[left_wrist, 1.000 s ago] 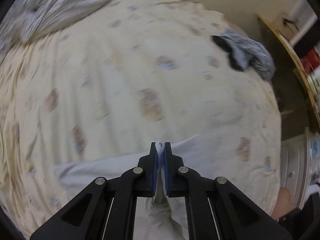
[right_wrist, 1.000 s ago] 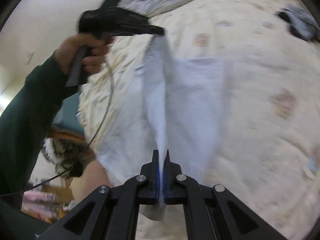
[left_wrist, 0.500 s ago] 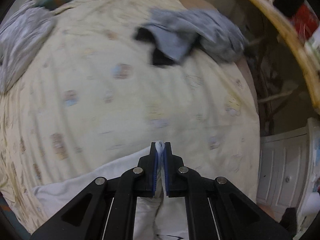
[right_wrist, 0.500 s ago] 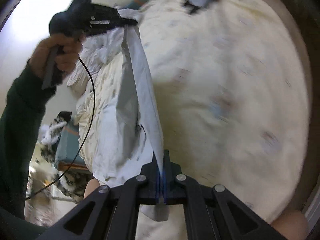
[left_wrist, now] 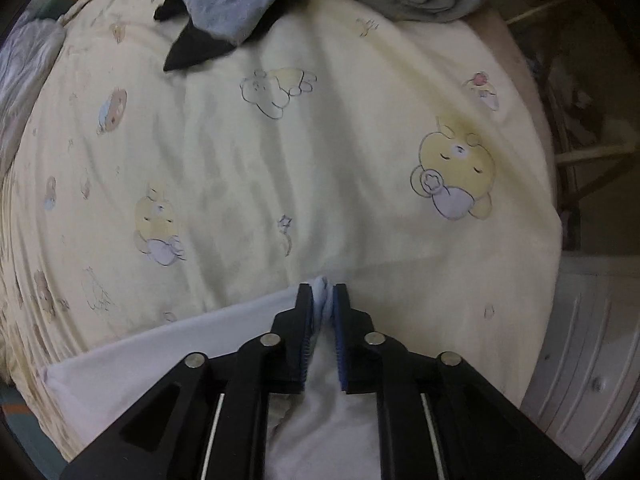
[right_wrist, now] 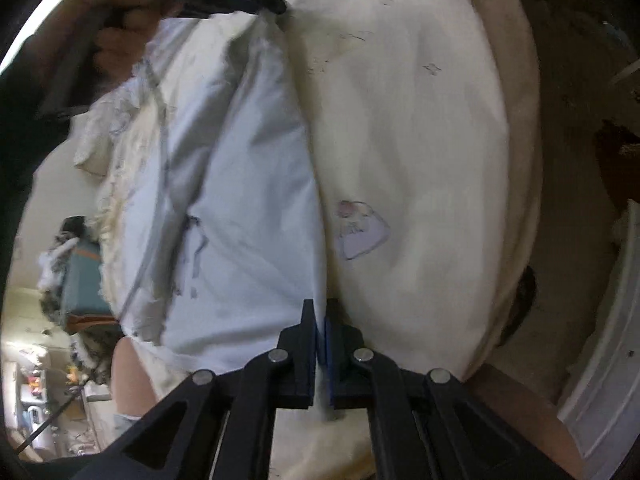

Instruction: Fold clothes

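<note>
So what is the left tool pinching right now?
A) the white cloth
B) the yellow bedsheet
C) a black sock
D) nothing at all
A. In the left wrist view, the left tool is closed on a bunched fold of the white cloth, which spreads out from it over the yellow cartoon bedsheet; the dark and grey clothes lie far off at the top.
</note>
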Demonstrator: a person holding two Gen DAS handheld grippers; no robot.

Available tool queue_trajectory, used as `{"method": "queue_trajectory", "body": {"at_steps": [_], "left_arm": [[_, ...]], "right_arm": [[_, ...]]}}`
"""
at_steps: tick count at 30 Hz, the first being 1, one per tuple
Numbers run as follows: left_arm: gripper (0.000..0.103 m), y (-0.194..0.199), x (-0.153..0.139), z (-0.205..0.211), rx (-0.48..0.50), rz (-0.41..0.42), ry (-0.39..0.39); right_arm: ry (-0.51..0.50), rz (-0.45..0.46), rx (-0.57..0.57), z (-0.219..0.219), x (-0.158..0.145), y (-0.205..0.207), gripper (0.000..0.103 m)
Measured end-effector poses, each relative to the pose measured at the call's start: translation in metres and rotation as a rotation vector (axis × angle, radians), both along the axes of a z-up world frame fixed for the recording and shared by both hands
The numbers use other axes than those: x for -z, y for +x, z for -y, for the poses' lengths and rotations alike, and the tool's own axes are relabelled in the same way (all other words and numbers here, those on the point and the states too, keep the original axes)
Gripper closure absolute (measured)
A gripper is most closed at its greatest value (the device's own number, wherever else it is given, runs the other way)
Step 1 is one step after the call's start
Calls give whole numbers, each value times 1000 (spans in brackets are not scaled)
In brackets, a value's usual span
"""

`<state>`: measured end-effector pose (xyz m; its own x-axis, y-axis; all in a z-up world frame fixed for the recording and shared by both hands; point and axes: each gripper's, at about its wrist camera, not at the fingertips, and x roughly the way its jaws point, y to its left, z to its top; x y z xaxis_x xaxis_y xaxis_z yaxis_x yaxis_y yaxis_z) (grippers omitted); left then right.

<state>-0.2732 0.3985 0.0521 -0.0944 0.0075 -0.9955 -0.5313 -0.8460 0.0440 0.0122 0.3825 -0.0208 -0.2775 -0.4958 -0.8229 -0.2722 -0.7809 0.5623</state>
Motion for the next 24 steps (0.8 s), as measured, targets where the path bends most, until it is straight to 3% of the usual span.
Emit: {"method": "queue_trajectory", "body": {"at_steps": [4,6,11,14,16,18,19,20,24], "left_arm": [[71,14,-36,27,32,-5,75],[45,23,-59,48,27,-10,139],[42,50,-116,130,-62,-61,326],[41,83,-130,199,-112,-101,369],[41,111,-128,253,-138,-138,371],[41,141,-111,314,-198,-145,380],[41,155,-100,342,-245,-129,395],[41,168,-86,369,-310,-93,421],[41,215,-56,426,-459,-55,508]], "right_arm": [[-21,13,89,-19,3,10,70],[-19,12,117,-22,-2,15,63],[58,-100,117,-8,-49,27,63],[39,-170,50,29,-77,19,63],[20,-209,-18,64,-91,9,63],[37,-242,-92,114,-97,-5,54],[47,-244,-124,136,-95,-9,47],[55,-242,-154,158,-92,-14,46],[170,-223,-226,217,-76,-37,46]]}}
